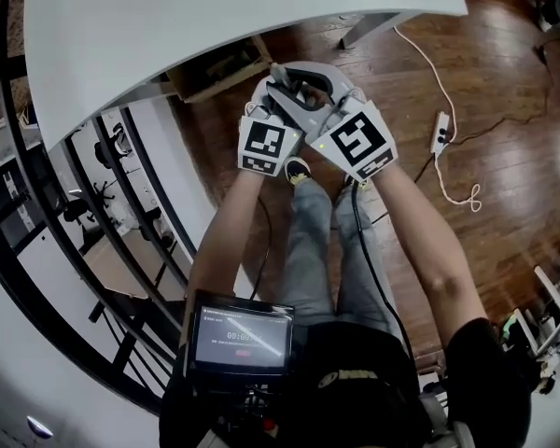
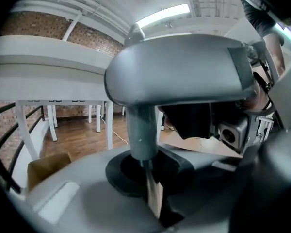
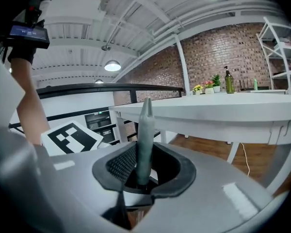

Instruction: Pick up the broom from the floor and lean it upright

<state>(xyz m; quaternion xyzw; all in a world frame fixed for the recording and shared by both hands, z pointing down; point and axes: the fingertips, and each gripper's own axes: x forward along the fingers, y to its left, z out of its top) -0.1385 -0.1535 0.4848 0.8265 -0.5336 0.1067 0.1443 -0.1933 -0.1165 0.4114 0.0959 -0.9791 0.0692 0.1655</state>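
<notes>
I'm holding the left gripper (image 2: 142,135) clamped tight on nothing and the right gripper (image 3: 144,125) slightly parted, also empty, close together by the white table (image 1: 215,26), probably just parking them because the broom isn't showing in any view (can't place it).

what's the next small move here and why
Probably part the two tools and scan the wooden floor for the broom. No view shows it. The left tool is shut on nothing, the right tool looks parted and empty, and they are bunched together by the white table, the right one filling the left gripper view.
</notes>
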